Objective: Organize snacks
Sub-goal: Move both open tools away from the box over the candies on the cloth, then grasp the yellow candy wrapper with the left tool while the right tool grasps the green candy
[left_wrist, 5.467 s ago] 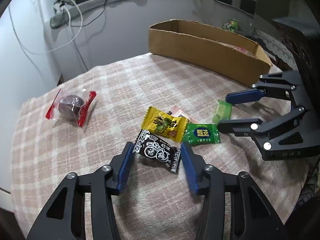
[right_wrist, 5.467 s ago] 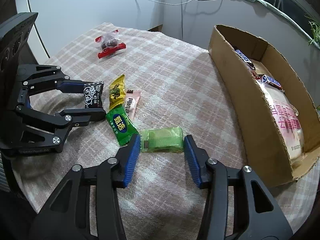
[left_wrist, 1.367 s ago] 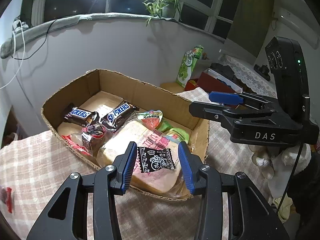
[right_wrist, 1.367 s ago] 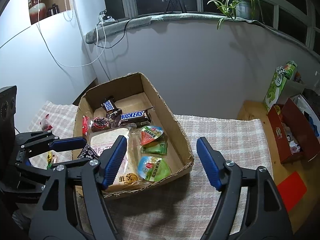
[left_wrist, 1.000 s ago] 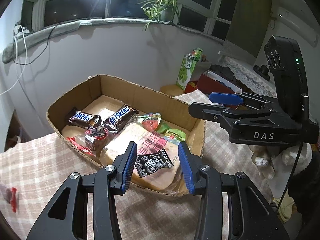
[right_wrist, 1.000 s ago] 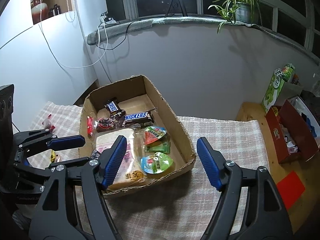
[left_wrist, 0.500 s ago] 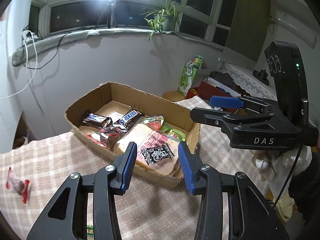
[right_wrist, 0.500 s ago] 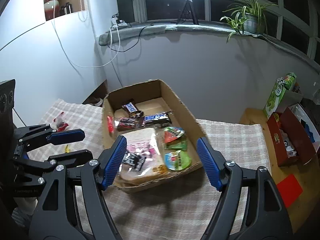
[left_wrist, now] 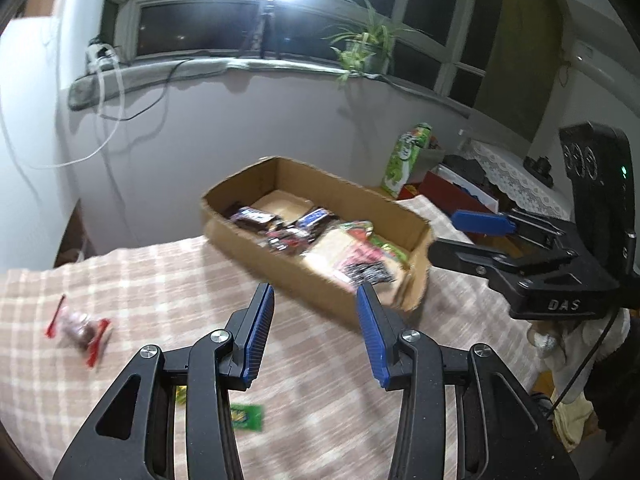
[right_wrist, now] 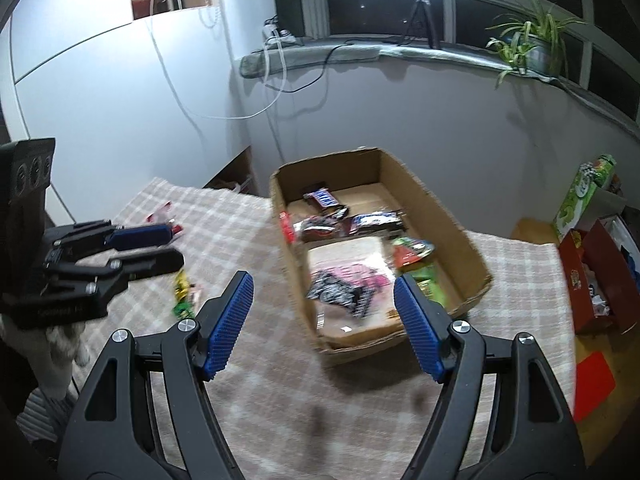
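Mostly looking down on a checked beige-and-white tablecloth (left_wrist: pixel 160 280), and judging the step in hand as going back for another loose snack.

Doing it well:
- Swinging the left gripper (left_wrist: pixel 314 292), spread wide and holding nothing, down toward the lower centre of its view.
- Settling squarely over one wrapper and pinching across its narrow width.
- Avoiding scooping up a neighbour.

Holding the right gripper (right_wrist: pixel 323 280) likewise released and empty, hovering before the box.

Finding in the long brown cardboard box (left_wrist: pixel 260 256) at centre frame, blurred:
- a pale bread pack with pink print (right_wrist: pixel 348 250) filling the near half
- dark chocolate bars (right_wrist: pixel 376 220) toward the far end
- green packets (right_wrist: pixel 428 280) along the right wall
- a black-and-white sachet (right_wrist: pixel 340 292) lying on the bread

Leaving on the cloth:
- a clear-wrapped dark sweet with red ends (left_wrist: pixel 80 328) at the left edge
- a flat green sachet (left_wrist: pixel 246 416) at the bottom
- a yellow wrapper (left_wrist: pixel 181 394) beside it, mostly hidden behind the left fingers
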`<state>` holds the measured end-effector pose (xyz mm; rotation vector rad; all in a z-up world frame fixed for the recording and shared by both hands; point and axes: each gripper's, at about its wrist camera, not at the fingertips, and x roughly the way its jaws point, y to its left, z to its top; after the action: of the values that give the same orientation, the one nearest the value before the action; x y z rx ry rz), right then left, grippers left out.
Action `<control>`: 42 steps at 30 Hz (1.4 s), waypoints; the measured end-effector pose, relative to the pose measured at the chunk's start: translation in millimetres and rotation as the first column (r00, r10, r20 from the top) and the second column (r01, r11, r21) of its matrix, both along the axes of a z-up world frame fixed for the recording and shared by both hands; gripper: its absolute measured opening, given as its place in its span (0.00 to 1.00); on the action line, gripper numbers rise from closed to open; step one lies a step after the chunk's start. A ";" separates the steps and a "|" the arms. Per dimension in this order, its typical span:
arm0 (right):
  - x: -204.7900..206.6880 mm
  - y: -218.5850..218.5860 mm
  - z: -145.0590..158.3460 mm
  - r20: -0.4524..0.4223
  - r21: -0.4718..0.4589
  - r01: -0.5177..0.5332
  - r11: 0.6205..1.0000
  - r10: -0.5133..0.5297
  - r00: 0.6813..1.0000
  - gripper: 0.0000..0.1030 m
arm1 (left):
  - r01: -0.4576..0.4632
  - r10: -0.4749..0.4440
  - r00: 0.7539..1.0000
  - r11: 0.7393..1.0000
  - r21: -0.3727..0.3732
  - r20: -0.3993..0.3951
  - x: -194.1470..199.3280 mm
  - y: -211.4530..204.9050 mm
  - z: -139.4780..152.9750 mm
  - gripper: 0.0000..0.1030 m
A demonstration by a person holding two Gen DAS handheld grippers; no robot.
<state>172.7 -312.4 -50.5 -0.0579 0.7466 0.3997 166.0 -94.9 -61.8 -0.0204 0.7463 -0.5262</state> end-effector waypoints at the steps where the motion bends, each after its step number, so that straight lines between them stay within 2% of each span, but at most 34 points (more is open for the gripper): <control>1: -1.5 4.2 -1.8 -0.005 0.000 -0.010 1.000 0.010 1.000 0.73 | -0.011 0.011 1.000 1.000 -0.001 -0.003 -0.9 6.8 -0.8 0.40; 11: -15.0 55.3 -27.6 -0.062 -0.013 -0.130 0.991 0.129 0.990 0.73 | -0.124 0.124 0.990 0.992 0.000 -0.061 -5.3 78.2 -19.8 0.40; 19: -21.7 104.9 -59.6 -0.113 -0.057 -0.246 0.968 0.238 0.965 0.73 | -0.193 0.189 0.974 0.981 -0.019 -0.129 -9.9 118.1 -37.7 0.40; 25: -21.3 130.7 -81.7 -0.150 -0.081 -0.304 0.949 0.290 0.945 0.73 | -0.169 0.164 0.971 0.985 -0.013 -0.174 -9.3 113.4 -52.7 0.40; 37: -12.2 143.7 -101.3 -0.170 -0.096 -0.334 0.938 0.315 0.934 0.72 | -0.155 0.149 0.956 0.988 -0.003 -0.251 13.7 86.3 -82.1 0.40; 39: -10.4 144.9 -103.5 -0.175 -0.098 -0.340 0.935 0.320 0.931 0.68 | -0.153 0.151 0.956 0.988 0.013 -0.252 16.0 83.1 -84.7 0.40; 42: -7.8 145.6 -105.9 -0.179 -0.097 -0.340 0.935 0.320 0.930 0.67 | -0.156 0.168 0.956 0.985 0.070 -0.239 17.8 77.9 -89.2 0.40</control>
<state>164.9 -166.8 -156.4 -0.2769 0.9248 0.6854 183.8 -17.1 -151.0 -0.1001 0.9893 -0.3510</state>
